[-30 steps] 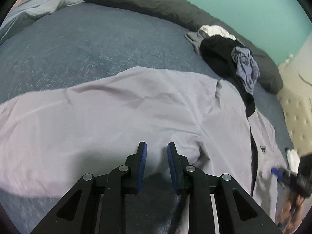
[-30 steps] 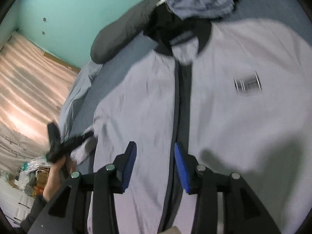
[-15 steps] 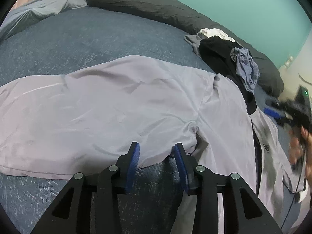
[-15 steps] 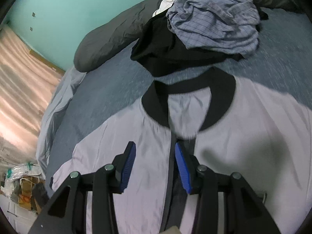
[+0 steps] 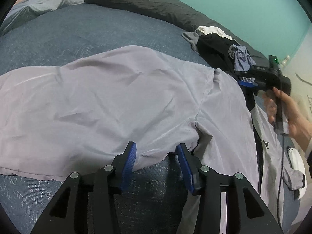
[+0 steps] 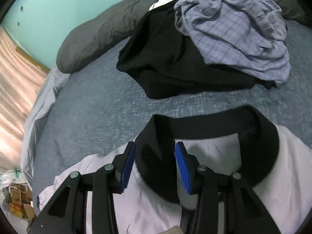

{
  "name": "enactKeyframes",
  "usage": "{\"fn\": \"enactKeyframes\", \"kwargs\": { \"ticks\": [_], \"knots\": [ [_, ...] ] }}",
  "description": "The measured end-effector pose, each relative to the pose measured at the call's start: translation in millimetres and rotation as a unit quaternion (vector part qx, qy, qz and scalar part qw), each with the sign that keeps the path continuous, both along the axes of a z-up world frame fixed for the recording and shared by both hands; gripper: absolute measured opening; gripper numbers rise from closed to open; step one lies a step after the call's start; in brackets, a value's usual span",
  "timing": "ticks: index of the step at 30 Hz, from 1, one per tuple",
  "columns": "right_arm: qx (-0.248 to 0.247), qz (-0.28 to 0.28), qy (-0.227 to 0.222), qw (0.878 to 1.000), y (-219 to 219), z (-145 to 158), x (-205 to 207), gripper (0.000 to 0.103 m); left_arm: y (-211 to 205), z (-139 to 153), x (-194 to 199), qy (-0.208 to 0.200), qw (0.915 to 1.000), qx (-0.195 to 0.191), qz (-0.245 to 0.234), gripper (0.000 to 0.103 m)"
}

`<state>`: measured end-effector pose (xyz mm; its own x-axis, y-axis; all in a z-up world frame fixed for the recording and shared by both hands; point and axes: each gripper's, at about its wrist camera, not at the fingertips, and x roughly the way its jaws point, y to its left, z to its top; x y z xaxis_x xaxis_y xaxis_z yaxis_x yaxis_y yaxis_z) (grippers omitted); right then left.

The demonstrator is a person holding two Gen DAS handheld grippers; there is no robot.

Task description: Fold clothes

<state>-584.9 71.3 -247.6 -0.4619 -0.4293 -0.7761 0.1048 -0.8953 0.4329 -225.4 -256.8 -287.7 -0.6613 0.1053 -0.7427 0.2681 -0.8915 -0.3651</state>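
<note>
A light grey jacket with a black collar lies spread face up on the blue bed. In the left wrist view its sleeve stretches to the left. My left gripper stands open at the sleeve's lower edge near the armpit, the fabric edge between its blue pads. My right gripper is open over the left side of the collar, nothing clamped. The same right gripper shows in the left wrist view, held by a hand above the collar.
A pile of unfolded clothes lies beyond the collar: a black garment, a blue checked one, something white. A long dark pillow runs along the teal wall. A crumpled grey sheet edges the bed; boxes sit on the floor.
My right gripper has moved up the jacket front from the zip to the collar. My left gripper has drawn back from on top of the sleeve to its lower edge and opened wider.
</note>
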Motion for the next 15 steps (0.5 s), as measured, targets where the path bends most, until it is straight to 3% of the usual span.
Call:
{"fn": "enactKeyframes", "kwargs": {
  "ticks": [3, 6, 7, 15],
  "knots": [
    [0.0, 0.001, 0.012, 1.0, -0.1, 1.1, -1.6, 0.043, 0.6, -0.9, -1.4, -0.002, 1.0, -0.004, -0.001, 0.048],
    [-0.005, -0.005, 0.032, 0.999, 3.6, 5.9, 2.4, 0.01, -1.7, -3.0, -2.8, -0.003, 1.0, 0.0, 0.001, 0.048],
    [-0.006, -0.006, 0.038, 0.999, 4.8, 7.4, 3.7, 0.006, -2.0, -3.6, -2.7, -0.002, 1.0, 0.002, 0.001, 0.048],
    [-0.035, -0.049, 0.096, 0.994, 34.7, 23.3, 22.9, 0.003, 1.3, -3.1, -1.3, 0.0, 1.0, -0.006, -0.005, 0.048]
  ]
}}
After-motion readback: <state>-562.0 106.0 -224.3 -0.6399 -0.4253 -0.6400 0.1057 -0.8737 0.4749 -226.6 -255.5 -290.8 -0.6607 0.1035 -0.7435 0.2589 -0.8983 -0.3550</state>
